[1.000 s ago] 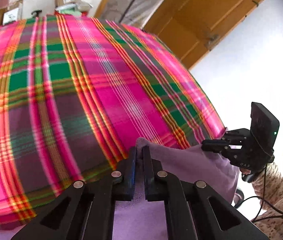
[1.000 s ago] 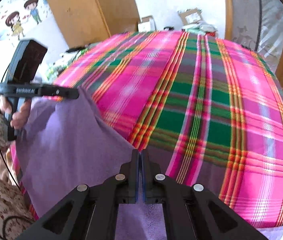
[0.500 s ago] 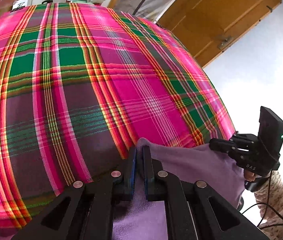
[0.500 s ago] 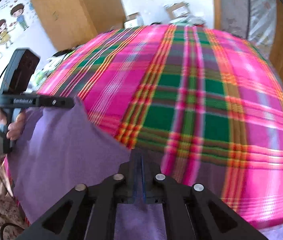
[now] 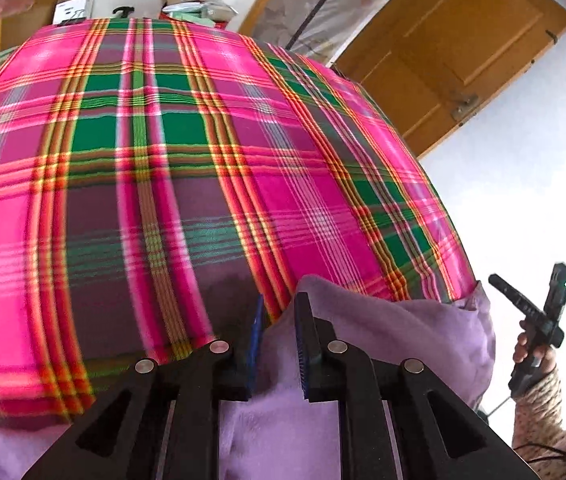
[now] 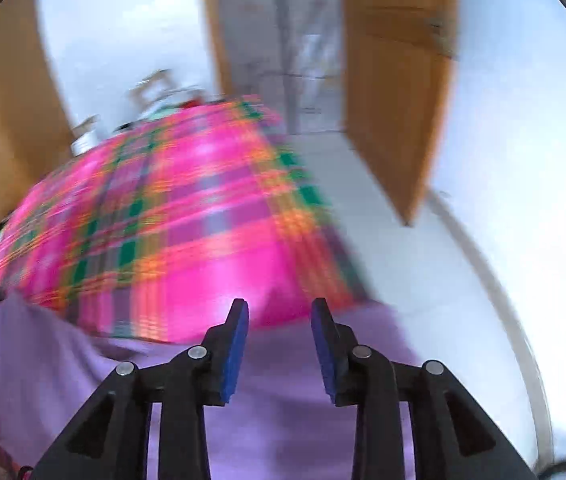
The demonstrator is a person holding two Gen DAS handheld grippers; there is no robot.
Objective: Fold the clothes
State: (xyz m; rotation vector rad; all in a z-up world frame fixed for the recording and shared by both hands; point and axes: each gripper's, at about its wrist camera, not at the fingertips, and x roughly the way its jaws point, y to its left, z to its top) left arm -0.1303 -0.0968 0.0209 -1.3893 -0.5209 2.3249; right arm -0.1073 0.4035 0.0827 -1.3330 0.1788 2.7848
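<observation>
On the near edge of the plaid-covered tabletop point(image 5: 203, 184) lies a lilac fleece garment point(image 5: 395, 344), its upper edge resting on the cloth and its lower part spilling off toward the viewer. Left tongs point(image 5: 279, 340): released, with the blue-padded jaws standing apart; a raised corner of the garment sits just at the inner face of the right-hand jaw, not pinched. Right tongs point(image 6: 279, 344): also released, with a clear gap between the jaws and nothing in it; the garment point(image 6: 275, 420) lies below and in front of them, its far edge meeting the plaid point(image 6: 187, 216). This view is heavily motion-blurred, so fine detail of the fabric edge cannot be read. In the left wrist view the right tongs point(image 5: 523, 304) appear at the far right, held in a hand point(image 5: 531, 354) clear of the garment's right corner.

Handling, as judged: the fleece looks soft, light and limp, with no stiffness to hold a shape, so it should sag between grip points and drag on the cloth rather than slide. A firm pinch on hems or corners, one per tongs and well apart, seems the best hold; a mid-panel grip would probably gather several layers.
</observation>
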